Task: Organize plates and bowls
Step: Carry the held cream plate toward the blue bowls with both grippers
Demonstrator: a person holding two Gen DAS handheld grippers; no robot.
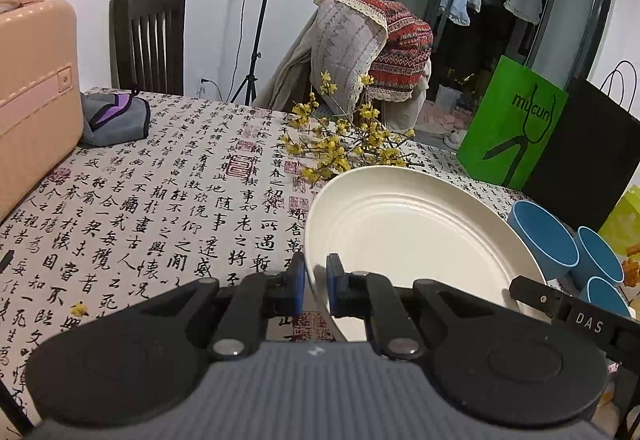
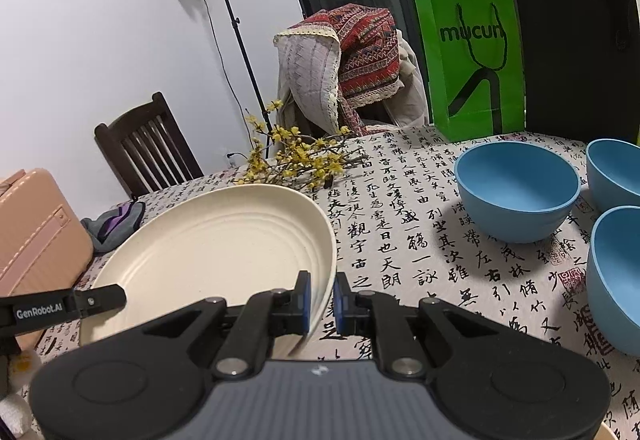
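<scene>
Transport step: cream plate (image 1: pixel 412 236) is clamped at opposite rims by left gripper (image 1: pixel 316 280) and right gripper (image 2: pixel 322 300), above the worktop (image 2: pixel 400 240); a level set-down clear of the blue bowls (image 2: pixel 516 187) is called for next

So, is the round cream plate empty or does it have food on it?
Empty: the round cream plate, held at its rim by both grippers, shows only its bare ridged surface.

- My left wrist camera sits close at the cream plate's (image 1: pixel 416 236) left rim, facing across it
- My right wrist camera sits close at its right rim
- Both share the plate (image 2: pixel 216 252) and green bag (image 1: pixel 516 123) beyond
</scene>
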